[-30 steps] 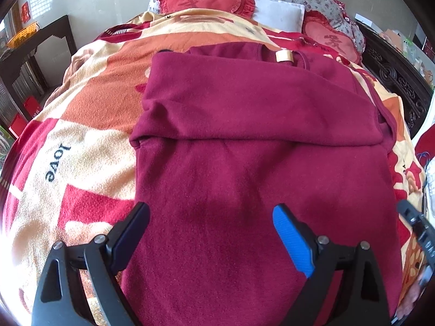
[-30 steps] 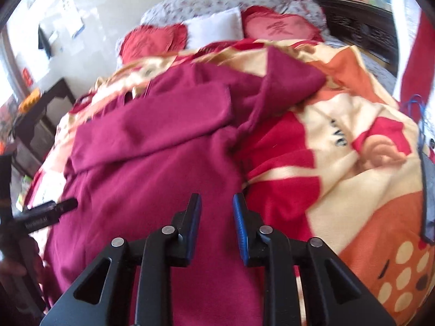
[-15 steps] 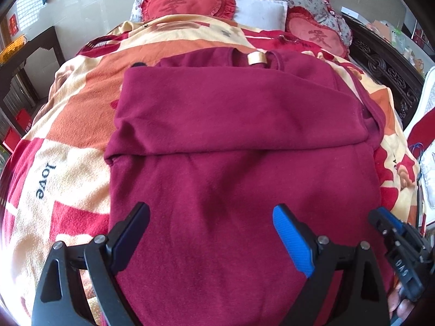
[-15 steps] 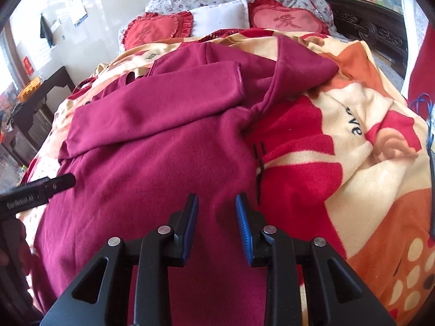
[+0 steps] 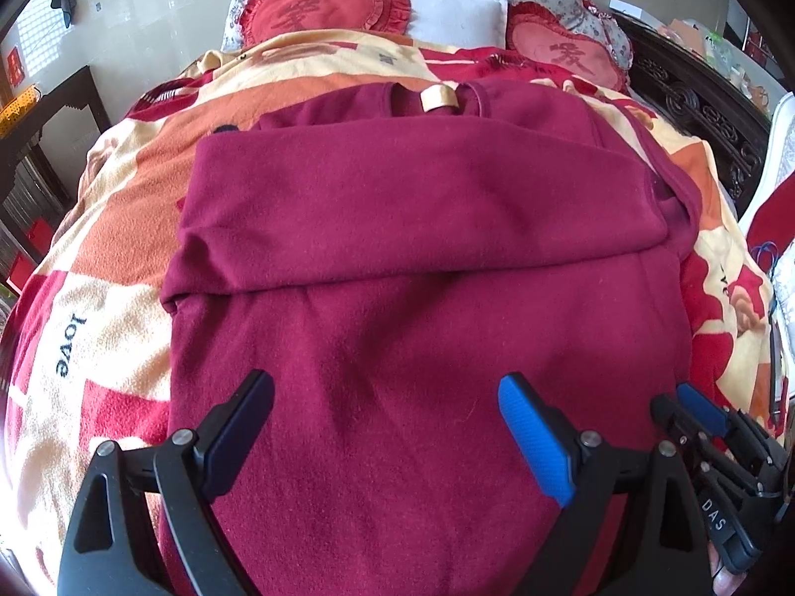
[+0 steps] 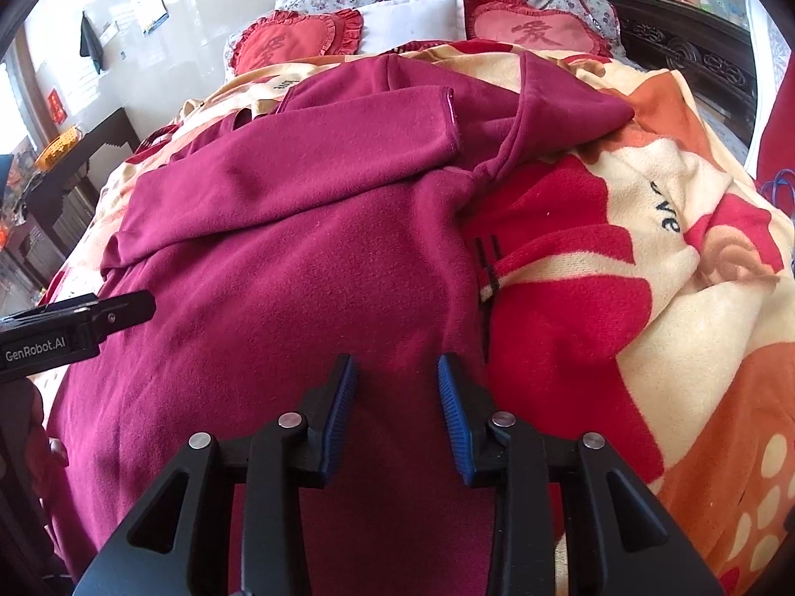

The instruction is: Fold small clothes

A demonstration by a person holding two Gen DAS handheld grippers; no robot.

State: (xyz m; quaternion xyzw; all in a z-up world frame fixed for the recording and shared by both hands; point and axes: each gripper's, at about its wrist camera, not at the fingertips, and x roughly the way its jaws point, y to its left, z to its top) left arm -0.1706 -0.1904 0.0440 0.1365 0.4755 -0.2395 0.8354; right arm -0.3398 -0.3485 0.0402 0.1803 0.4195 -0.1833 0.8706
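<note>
A maroon long-sleeved top (image 5: 422, 258) lies flat on the bed, neck with a tan label (image 5: 439, 98) at the far end. Both sleeves are folded across the chest; one cuff (image 6: 449, 121) shows in the right wrist view, where the top (image 6: 298, 258) fills the left half. My left gripper (image 5: 385, 427) is wide open and empty over the lower body of the top. My right gripper (image 6: 395, 382) is open with a narrower gap, empty, over the top's right edge near the hem. It shows at the right of the left wrist view (image 5: 695, 412).
The bed carries a red, orange and cream blanket (image 6: 621, 273) with "love" lettering. Heart-shaped red cushions (image 5: 323, 10) and a white pillow (image 5: 454, 17) lie at the head. A dark wooden headboard (image 5: 695, 99) stands at the right, a dark side table (image 5: 44, 114) at the left.
Both grippers have shifted slightly along the hem side of the top. The right gripper's jaws have opened a little wider. The top has not moved.
</note>
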